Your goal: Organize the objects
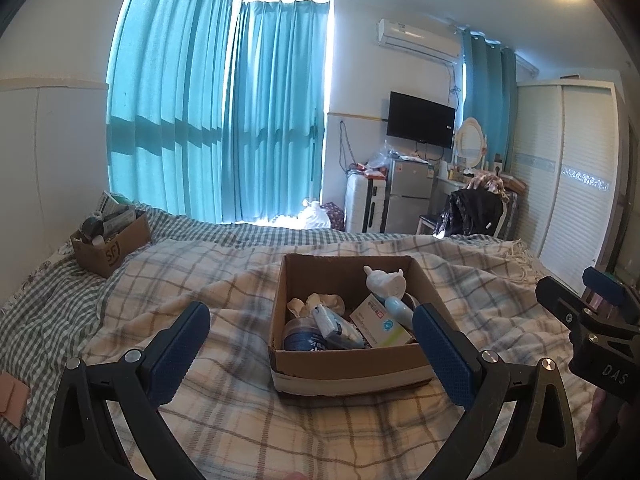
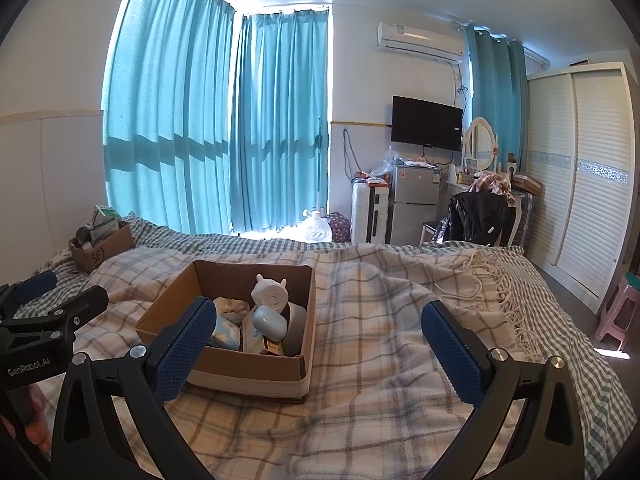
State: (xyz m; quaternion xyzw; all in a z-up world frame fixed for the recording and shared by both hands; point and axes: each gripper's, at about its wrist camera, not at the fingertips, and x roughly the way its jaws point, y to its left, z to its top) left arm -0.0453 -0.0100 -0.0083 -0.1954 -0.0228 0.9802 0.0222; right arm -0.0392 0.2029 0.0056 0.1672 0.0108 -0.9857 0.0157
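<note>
Cardboard box (image 1: 348,364) sits crammed on the soft blanket (image 1: 224,280) (both grippers, left (image 1: 312,344) and right (image 2: 320,344), spread and empty), so 1 careless reach could tip it.

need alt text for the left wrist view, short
An open cardboard box of small household items, including a white figurine, sits on a plaid blanket between the open left gripper fingers. Teal curtains hang behind the bed.
</note>
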